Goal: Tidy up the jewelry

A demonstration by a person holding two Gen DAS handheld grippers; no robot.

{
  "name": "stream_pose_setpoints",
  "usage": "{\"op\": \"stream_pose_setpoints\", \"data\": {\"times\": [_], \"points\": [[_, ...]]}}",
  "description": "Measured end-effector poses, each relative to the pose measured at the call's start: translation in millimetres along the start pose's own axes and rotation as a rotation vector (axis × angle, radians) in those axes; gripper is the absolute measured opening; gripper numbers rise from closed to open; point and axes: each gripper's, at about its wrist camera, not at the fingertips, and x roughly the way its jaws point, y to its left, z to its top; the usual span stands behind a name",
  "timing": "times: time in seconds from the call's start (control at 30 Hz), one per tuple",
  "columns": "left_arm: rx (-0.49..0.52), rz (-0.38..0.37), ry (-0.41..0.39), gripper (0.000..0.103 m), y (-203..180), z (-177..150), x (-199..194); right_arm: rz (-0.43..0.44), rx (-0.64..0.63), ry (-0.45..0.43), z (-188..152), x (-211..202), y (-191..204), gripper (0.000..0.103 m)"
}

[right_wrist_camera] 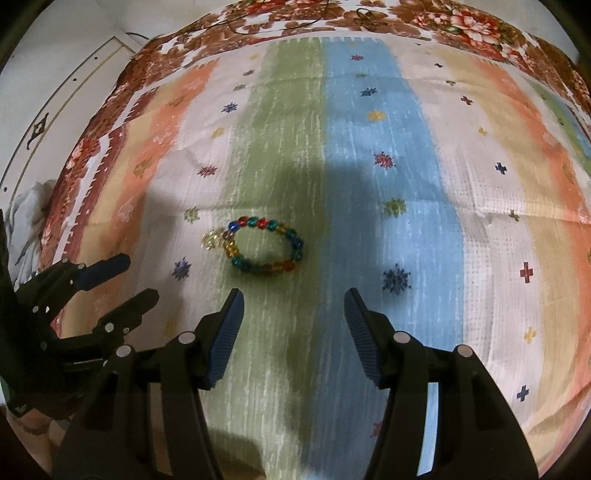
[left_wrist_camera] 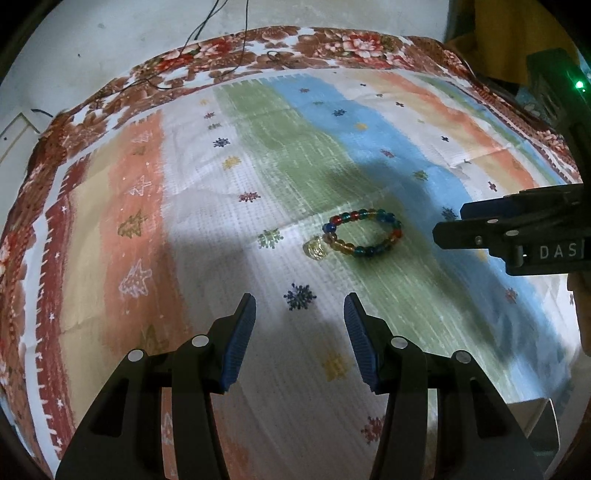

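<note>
A bracelet of coloured glass beads (left_wrist_camera: 364, 232) lies flat on the striped cloth, with a small gold charm (left_wrist_camera: 315, 248) at its left end. In the right wrist view the bracelet (right_wrist_camera: 266, 244) lies just ahead and left of my fingers, the charm (right_wrist_camera: 212, 239) beside it. My left gripper (left_wrist_camera: 300, 308) is open and empty, hovering short of the bracelet. My right gripper (right_wrist_camera: 294, 301) is open and empty, close behind the bracelet. The right gripper shows at the right edge of the left wrist view (left_wrist_camera: 517, 232); the left gripper shows at the left of the right wrist view (right_wrist_camera: 125, 280).
The striped cloth (left_wrist_camera: 184, 221) with snowflake and cross prints covers a bed with a floral blanket border (left_wrist_camera: 258, 48). A thin black cable (left_wrist_camera: 207, 26) runs over the far edge. A white wall (right_wrist_camera: 55, 74) lies to the left.
</note>
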Motion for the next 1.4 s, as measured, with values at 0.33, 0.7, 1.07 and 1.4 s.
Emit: {"op": "stream_pose_setpoints", "data": {"times": [0.33, 0.7, 1.07, 1.4], "points": [[0.05, -0.005, 0.025, 0.05, -3.9, 9.6, 24.4, -0.021, 0.021, 0.027, 13.2, 27.0, -6.8, 0.057], [0.073, -0.032, 0.049, 0.05, -8.0, 15.4, 41.4, -0.024, 0.014, 0.039, 22.6, 43.0, -2.4, 0.057], [0.076, -0.082, 0.045, 0.048, -6.4, 24.0, 58.3, -0.047, 0.04, 0.034, 28.0, 56.3, -7.0, 0.057], [0.102, -0.112, 0.036, 0.015, -6.8, 29.5, 66.1, -0.114, 0.005, 0.033, 29.4, 62.3, -5.8, 0.025]]}}
